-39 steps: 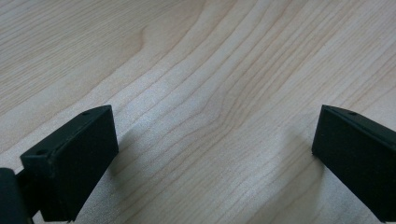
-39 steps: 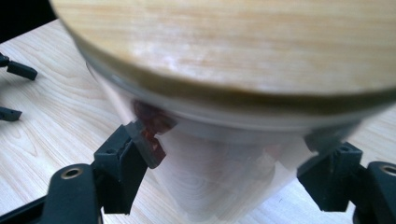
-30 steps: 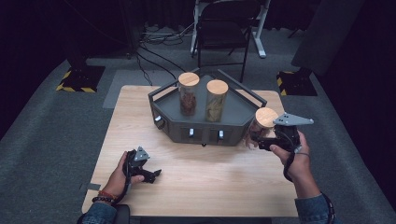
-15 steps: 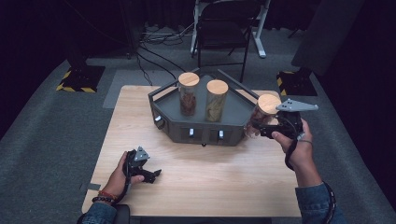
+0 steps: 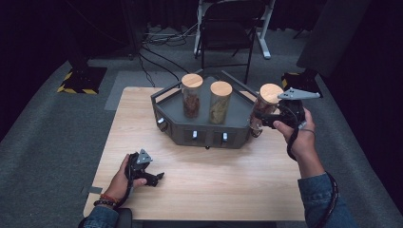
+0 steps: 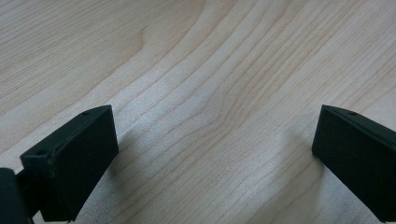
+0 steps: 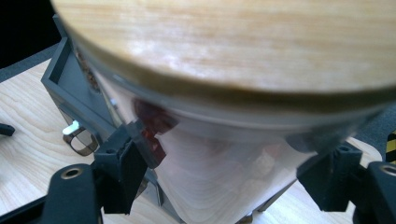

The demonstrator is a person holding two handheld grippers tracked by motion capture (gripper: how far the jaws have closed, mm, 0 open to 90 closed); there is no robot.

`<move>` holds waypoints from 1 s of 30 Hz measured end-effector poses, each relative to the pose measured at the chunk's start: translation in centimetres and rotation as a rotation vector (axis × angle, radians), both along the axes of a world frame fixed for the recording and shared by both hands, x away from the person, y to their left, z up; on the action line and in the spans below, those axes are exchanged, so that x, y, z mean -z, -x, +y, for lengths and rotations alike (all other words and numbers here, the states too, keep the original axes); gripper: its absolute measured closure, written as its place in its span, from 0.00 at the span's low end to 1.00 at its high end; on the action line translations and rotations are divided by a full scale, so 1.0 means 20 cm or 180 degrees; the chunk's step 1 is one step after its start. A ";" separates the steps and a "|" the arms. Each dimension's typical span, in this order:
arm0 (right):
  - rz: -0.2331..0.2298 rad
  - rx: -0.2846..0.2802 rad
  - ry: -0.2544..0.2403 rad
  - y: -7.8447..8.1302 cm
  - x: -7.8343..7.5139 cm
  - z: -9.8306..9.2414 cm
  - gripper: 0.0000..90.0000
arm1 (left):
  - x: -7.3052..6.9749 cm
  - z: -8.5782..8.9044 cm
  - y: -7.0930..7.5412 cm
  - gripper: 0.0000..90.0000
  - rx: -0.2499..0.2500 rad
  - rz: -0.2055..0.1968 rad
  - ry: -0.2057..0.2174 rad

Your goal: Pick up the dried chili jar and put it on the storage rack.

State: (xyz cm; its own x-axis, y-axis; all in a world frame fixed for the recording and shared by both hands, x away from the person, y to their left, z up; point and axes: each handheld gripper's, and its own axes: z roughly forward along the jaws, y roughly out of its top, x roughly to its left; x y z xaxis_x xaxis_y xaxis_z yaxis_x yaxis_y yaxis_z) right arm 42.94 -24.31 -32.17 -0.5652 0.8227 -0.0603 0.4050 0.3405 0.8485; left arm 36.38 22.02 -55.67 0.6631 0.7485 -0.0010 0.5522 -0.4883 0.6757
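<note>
My right gripper (image 5: 263, 117) is shut on a glass jar (image 5: 264, 111) with a round wooden lid (image 5: 271, 93), held in the air at the right end of the dark grey tray (image 5: 204, 131). In the right gripper view the jar (image 7: 224, 154) sits between both jaws, its lid (image 7: 233, 42) close to the camera. Two more wooden-lidded jars (image 5: 191, 95) (image 5: 220, 101) stand upright in the tray. My left gripper (image 5: 153, 177) rests on the wooden table (image 5: 218, 180) near the front left, open, with bare wood (image 6: 210, 116) between its jaws.
The tray's front wall carries small white switches (image 5: 194, 135). A black chair (image 5: 225, 33) and cables (image 5: 157, 40) lie on the grey floor beyond the table. A yellow-black striped base (image 5: 78, 80) sits at the far left.
My right gripper has lifted the jar off the table and carried it up beside the tray's right end. The left gripper has stayed put.
</note>
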 end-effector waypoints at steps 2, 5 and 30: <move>-0.0008 0.0000 0.0020 -0.01 -0.01 0.01 0.28 | 0.00 0.00 0.00 0.00 0.0001 0.0000 -0.0002; -0.0005 0.0006 0.0027 -0.04 -0.02 0.02 0.28 | 0.00 0.00 0.00 0.00 0.0001 0.0000 -0.0001; 0.0083 0.0120 0.0056 -0.23 -0.03 0.14 0.28 | 0.00 0.00 0.00 0.00 -0.0001 0.0000 -0.0001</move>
State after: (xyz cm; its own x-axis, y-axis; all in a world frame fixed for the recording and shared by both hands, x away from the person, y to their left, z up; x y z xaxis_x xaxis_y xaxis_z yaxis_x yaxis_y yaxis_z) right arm 47.52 -21.54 -31.66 -0.5355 0.8423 -0.0605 0.4398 0.3393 0.8315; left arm 36.38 22.02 -55.67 0.6630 0.7487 -0.0009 0.5524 -0.4884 0.6756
